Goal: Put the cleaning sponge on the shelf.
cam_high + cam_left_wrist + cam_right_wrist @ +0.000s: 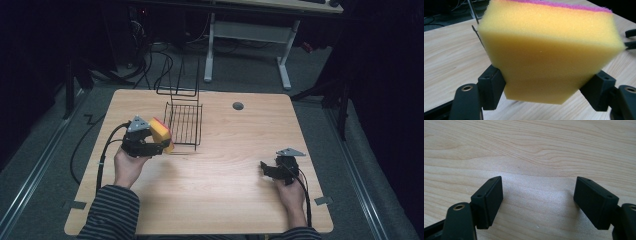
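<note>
Left gripper view: sponge [549, 52] masking wire rack [477, 31].

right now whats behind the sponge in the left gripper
Behind the sponge, in the left gripper, a black wire rack stands on the table. In the left gripper view the sponge covers most of it, leaving a few wires at its left edge.

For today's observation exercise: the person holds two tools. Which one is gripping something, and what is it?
The left tool, beside the wire rack, is the one: its jaws clamp a yellow sponge with a pink top layer. The right tool is open over bare table.
</note>
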### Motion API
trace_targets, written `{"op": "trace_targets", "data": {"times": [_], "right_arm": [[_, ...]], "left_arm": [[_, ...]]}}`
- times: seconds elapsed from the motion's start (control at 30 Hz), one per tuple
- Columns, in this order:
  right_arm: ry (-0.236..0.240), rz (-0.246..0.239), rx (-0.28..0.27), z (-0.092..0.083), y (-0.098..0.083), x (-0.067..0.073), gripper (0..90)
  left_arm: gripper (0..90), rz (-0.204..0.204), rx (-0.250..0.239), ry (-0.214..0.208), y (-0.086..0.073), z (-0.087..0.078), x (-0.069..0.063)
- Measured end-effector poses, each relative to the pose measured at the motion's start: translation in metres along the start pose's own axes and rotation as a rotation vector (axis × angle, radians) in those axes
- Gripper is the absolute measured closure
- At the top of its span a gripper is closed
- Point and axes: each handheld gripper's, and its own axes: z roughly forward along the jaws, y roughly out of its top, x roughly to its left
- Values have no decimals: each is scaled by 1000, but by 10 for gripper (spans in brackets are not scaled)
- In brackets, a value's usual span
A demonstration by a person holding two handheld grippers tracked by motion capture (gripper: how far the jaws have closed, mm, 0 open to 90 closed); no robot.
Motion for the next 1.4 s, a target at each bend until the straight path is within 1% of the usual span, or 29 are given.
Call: {"op": "trace_targets", "data": {"times": [0.03,0.07,0.1,0.13,0.17,0.27,0.3,0.4,0.43,0.53,0.73,0.8,1.0,1.17,1.27,1.4], "right_arm": [[0,0,0,0,0,0,237],[0,0,0,0,0,0,237],[0,0,0,0,0,0,237],[0,0,0,0,0,0,237],[0,-2,-1,0,0,0,237],[0,-2,-1,0,0,0,237],[0,-3,-1,0,0,0,237],[0,-2,-1,0,0,0,237],[0,-2,-1,0,0,0,237],[0,-2,-1,0,0,0,237],[0,-3,-1,0,0,0,237],[0,-3,-1,0,0,0,237],[1,-3,-1,0,0,0,237],[1,-4,-1,0,0,0,237],[1,-4,-1,0,0,0,237],[1,-2,0,0,0,0,237]], "left_arm": [[282,0,0,0,0,0,0],[283,-12,-4,-13,3,3,1],[283,-15,6,-17,4,5,2],[282,-16,7,-13,5,7,2],[282,-9,14,-8,7,9,2],[280,-6,16,-9,10,13,2],[279,6,15,4,12,18,1],[277,7,0,13,14,21,1],[274,12,4,32,15,24,1],[273,14,9,37,17,28,2],[271,36,20,33,22,41,-1],[270,35,14,30,22,43,-1],[270,13,16,36,25,54,1],[269,10,17,37,27,60,1],[269,5,24,39,29,66,2],[269,1,15,43,31,71,2]]}}
